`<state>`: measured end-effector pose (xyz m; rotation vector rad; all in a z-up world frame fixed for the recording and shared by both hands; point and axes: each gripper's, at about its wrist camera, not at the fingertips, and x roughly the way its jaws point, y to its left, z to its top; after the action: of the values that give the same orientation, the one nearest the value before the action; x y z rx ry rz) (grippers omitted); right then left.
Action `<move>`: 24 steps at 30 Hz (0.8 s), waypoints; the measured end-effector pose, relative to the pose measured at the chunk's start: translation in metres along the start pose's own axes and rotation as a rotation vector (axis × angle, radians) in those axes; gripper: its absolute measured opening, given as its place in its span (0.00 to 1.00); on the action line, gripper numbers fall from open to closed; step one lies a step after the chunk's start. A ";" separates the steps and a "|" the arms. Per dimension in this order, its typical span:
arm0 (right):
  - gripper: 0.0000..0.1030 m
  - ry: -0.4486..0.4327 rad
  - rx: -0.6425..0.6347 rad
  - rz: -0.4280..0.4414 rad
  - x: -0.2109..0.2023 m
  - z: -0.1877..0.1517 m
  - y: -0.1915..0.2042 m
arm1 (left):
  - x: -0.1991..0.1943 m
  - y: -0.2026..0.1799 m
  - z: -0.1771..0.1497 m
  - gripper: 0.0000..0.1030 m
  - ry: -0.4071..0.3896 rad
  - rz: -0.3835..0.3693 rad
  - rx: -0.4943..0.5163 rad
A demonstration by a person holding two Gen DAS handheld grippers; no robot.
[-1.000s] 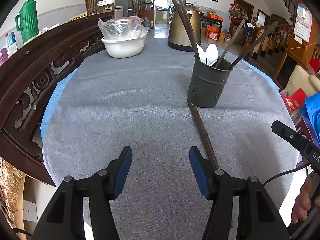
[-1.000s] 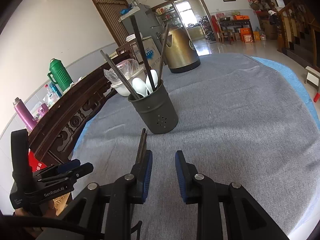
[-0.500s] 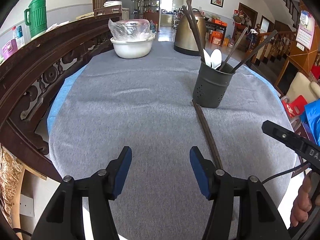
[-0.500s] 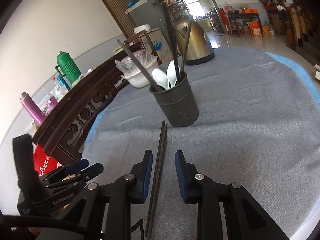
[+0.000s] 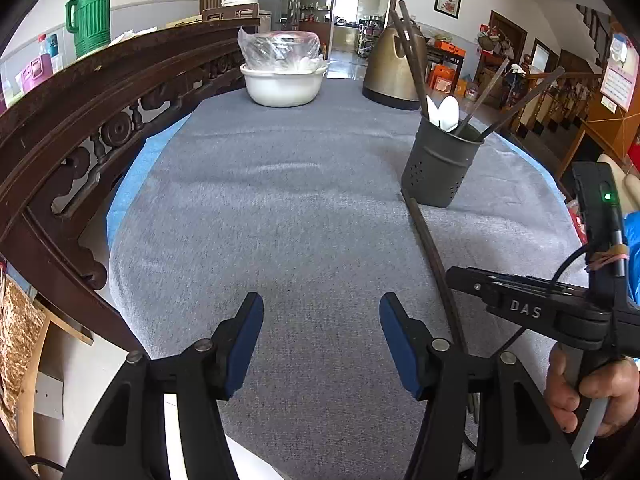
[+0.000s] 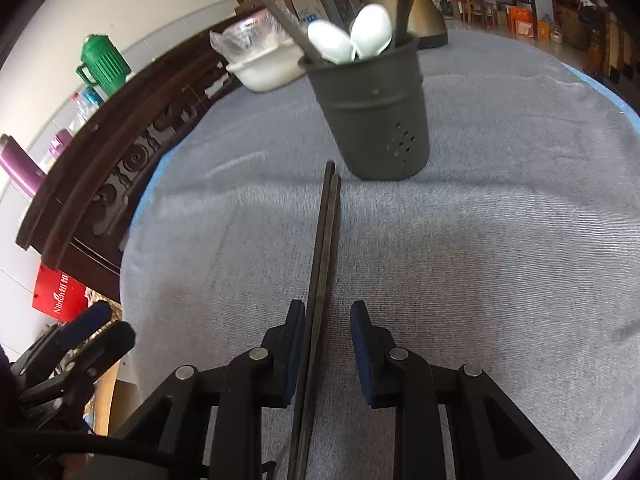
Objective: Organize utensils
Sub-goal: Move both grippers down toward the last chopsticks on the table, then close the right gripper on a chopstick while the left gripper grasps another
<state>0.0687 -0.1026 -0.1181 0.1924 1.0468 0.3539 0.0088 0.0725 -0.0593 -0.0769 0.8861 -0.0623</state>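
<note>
A pair of dark chopsticks (image 6: 326,240) lies flat on the grey cloth, its far tip near the foot of a dark grey utensil holder (image 6: 376,112). The holder carries white spoons (image 6: 348,38) and several more chopsticks. My right gripper (image 6: 328,340) is low over the cloth and astride the lying pair. The sticks run close along its left pad, with a gap to the right pad, so it is open. In the left wrist view my left gripper (image 5: 322,340) hangs open and empty over bare cloth. The chopsticks (image 5: 430,248) and holder (image 5: 440,164) lie to its right.
A white basin (image 5: 282,80) covered with plastic and a brass-coloured kettle (image 5: 396,68) stand at the table's far end. A carved dark wooden rail (image 5: 80,120) curves along the left edge. A hand (image 5: 592,392) holds the right gripper at the near right.
The right gripper has moved down and to the left, so the chopsticks now lie between its jaws instead of outside its left finger. The left gripper has barely shifted.
</note>
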 end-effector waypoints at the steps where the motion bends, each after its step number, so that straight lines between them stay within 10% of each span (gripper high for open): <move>1: 0.25 0.005 -0.005 -0.007 0.003 0.000 0.002 | 0.001 0.001 0.000 0.60 0.003 0.001 -0.001; 17: 0.23 0.021 -0.065 -0.119 0.012 0.004 0.007 | 0.012 -0.006 -0.002 0.60 0.039 -0.013 0.008; 24: 0.07 0.034 -0.021 -0.135 0.009 0.005 -0.009 | 0.014 -0.003 -0.001 0.60 0.052 -0.012 0.004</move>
<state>0.0786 -0.1075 -0.1253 0.0970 1.0830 0.2469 0.0173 0.0679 -0.0706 -0.0776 0.9373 -0.0776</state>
